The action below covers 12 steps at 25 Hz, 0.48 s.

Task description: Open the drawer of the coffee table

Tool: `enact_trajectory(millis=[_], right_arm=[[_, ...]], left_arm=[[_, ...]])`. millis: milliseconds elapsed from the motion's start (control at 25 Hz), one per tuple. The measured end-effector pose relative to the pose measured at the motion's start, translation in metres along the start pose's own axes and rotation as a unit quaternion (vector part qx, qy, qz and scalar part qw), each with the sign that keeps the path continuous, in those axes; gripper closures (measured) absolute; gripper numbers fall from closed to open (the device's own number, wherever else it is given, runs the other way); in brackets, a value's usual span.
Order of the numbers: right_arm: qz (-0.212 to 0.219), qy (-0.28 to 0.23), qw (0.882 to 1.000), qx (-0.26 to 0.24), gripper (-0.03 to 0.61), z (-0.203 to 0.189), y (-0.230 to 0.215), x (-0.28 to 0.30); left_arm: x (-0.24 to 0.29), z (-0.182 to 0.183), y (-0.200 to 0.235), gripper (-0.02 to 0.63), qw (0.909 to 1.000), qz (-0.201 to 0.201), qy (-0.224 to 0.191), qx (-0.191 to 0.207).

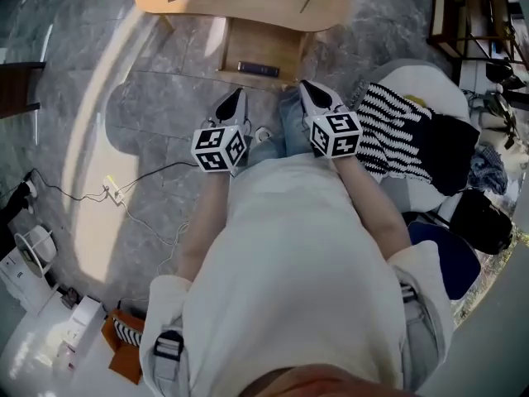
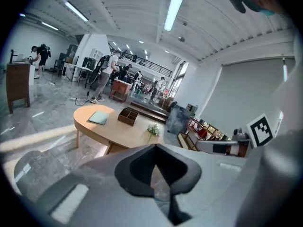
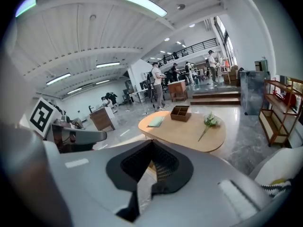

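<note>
Clenched on nothing, the left claw (image 1: 234,102) and right claw (image 1: 318,96) hover well short of the coffee table (image 1: 248,2), whose drawer (image 1: 264,44) sits under the tabletop's near edge; this looks like the approach, and next they must reach its front.

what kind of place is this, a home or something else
Probably a big open workshop or studio hall with a staged lounge corner, not a home: ceiling strip lights, a railed mezzanine, and people standing among work desks beyond the wooden coffee table.
</note>
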State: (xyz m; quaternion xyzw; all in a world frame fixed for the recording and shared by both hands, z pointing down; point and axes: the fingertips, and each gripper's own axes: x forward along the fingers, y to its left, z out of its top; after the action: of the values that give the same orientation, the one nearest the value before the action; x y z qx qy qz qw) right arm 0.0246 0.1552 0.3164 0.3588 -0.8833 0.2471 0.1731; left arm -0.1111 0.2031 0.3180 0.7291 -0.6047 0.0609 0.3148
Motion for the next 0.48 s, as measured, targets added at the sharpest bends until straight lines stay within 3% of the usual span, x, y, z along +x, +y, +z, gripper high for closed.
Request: enact_trajectory(millis=[480], right_arm=[[0.077, -0.034, 0.994, -0.069, 0.577, 0.032, 0.062, -0.027]], left_arm=[[-0.054, 0.027, -0.011, 0.613, 0.9991, 0.004, -0.042, 0.006]])
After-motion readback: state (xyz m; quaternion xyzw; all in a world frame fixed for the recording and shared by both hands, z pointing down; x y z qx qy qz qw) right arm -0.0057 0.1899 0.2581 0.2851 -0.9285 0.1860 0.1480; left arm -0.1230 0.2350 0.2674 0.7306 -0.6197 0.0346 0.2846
